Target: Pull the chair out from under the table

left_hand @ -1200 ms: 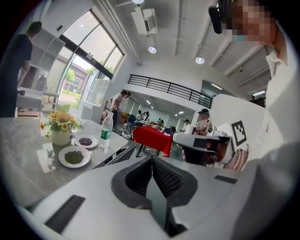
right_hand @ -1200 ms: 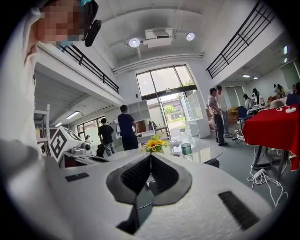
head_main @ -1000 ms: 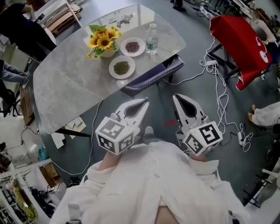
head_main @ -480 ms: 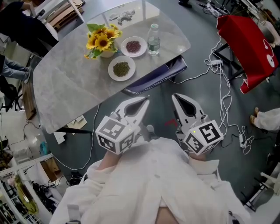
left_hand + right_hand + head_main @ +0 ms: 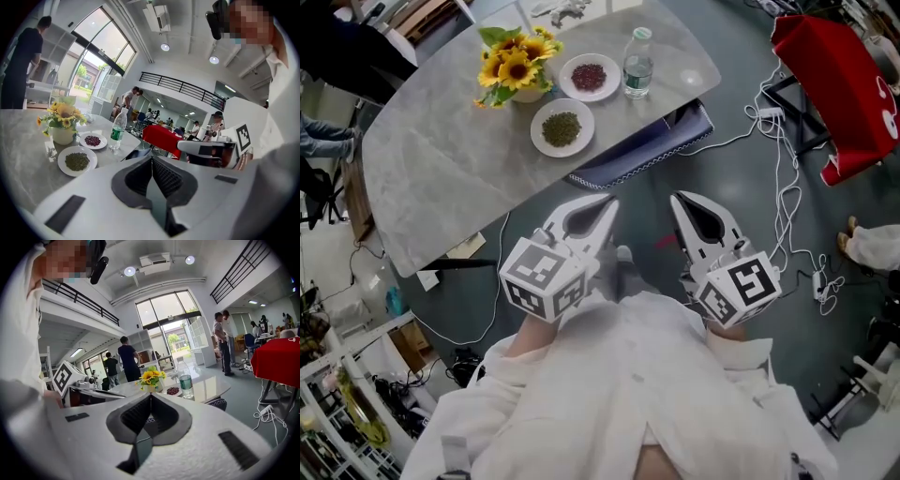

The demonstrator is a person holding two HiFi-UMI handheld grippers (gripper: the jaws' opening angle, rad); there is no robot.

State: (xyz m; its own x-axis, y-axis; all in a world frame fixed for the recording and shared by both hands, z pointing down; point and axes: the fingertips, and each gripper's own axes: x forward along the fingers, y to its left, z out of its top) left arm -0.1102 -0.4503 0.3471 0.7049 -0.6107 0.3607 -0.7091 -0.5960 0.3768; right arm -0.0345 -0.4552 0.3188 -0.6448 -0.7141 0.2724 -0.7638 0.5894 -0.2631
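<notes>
The chair (image 5: 649, 146) has a dark blue patterned seat and stands pushed under the near edge of the grey marble table (image 5: 441, 169); only its front part shows. My left gripper (image 5: 607, 202) and right gripper (image 5: 677, 199) hover side by side just short of the chair, apart from it. Both are shut with nothing between the jaws. In the left gripper view the shut left gripper (image 5: 151, 157) points over the table edge, with the chair (image 5: 135, 153) just beyond. In the right gripper view the right gripper (image 5: 150, 395) is shut too, and the chair (image 5: 217, 403) shows at the right under the tabletop.
On the table stand a vase of sunflowers (image 5: 514, 75), a plate of green beans (image 5: 562, 127), a plate of red beans (image 5: 591, 75) and a water bottle (image 5: 637, 64). White cables (image 5: 778, 178) trail over the floor on the right, near a red-covered stand (image 5: 844, 84). People stand beyond the table.
Both grippers have crept forward and slightly down toward the chair, and the table has slid up in the head view. The jaws stayed shut.
</notes>
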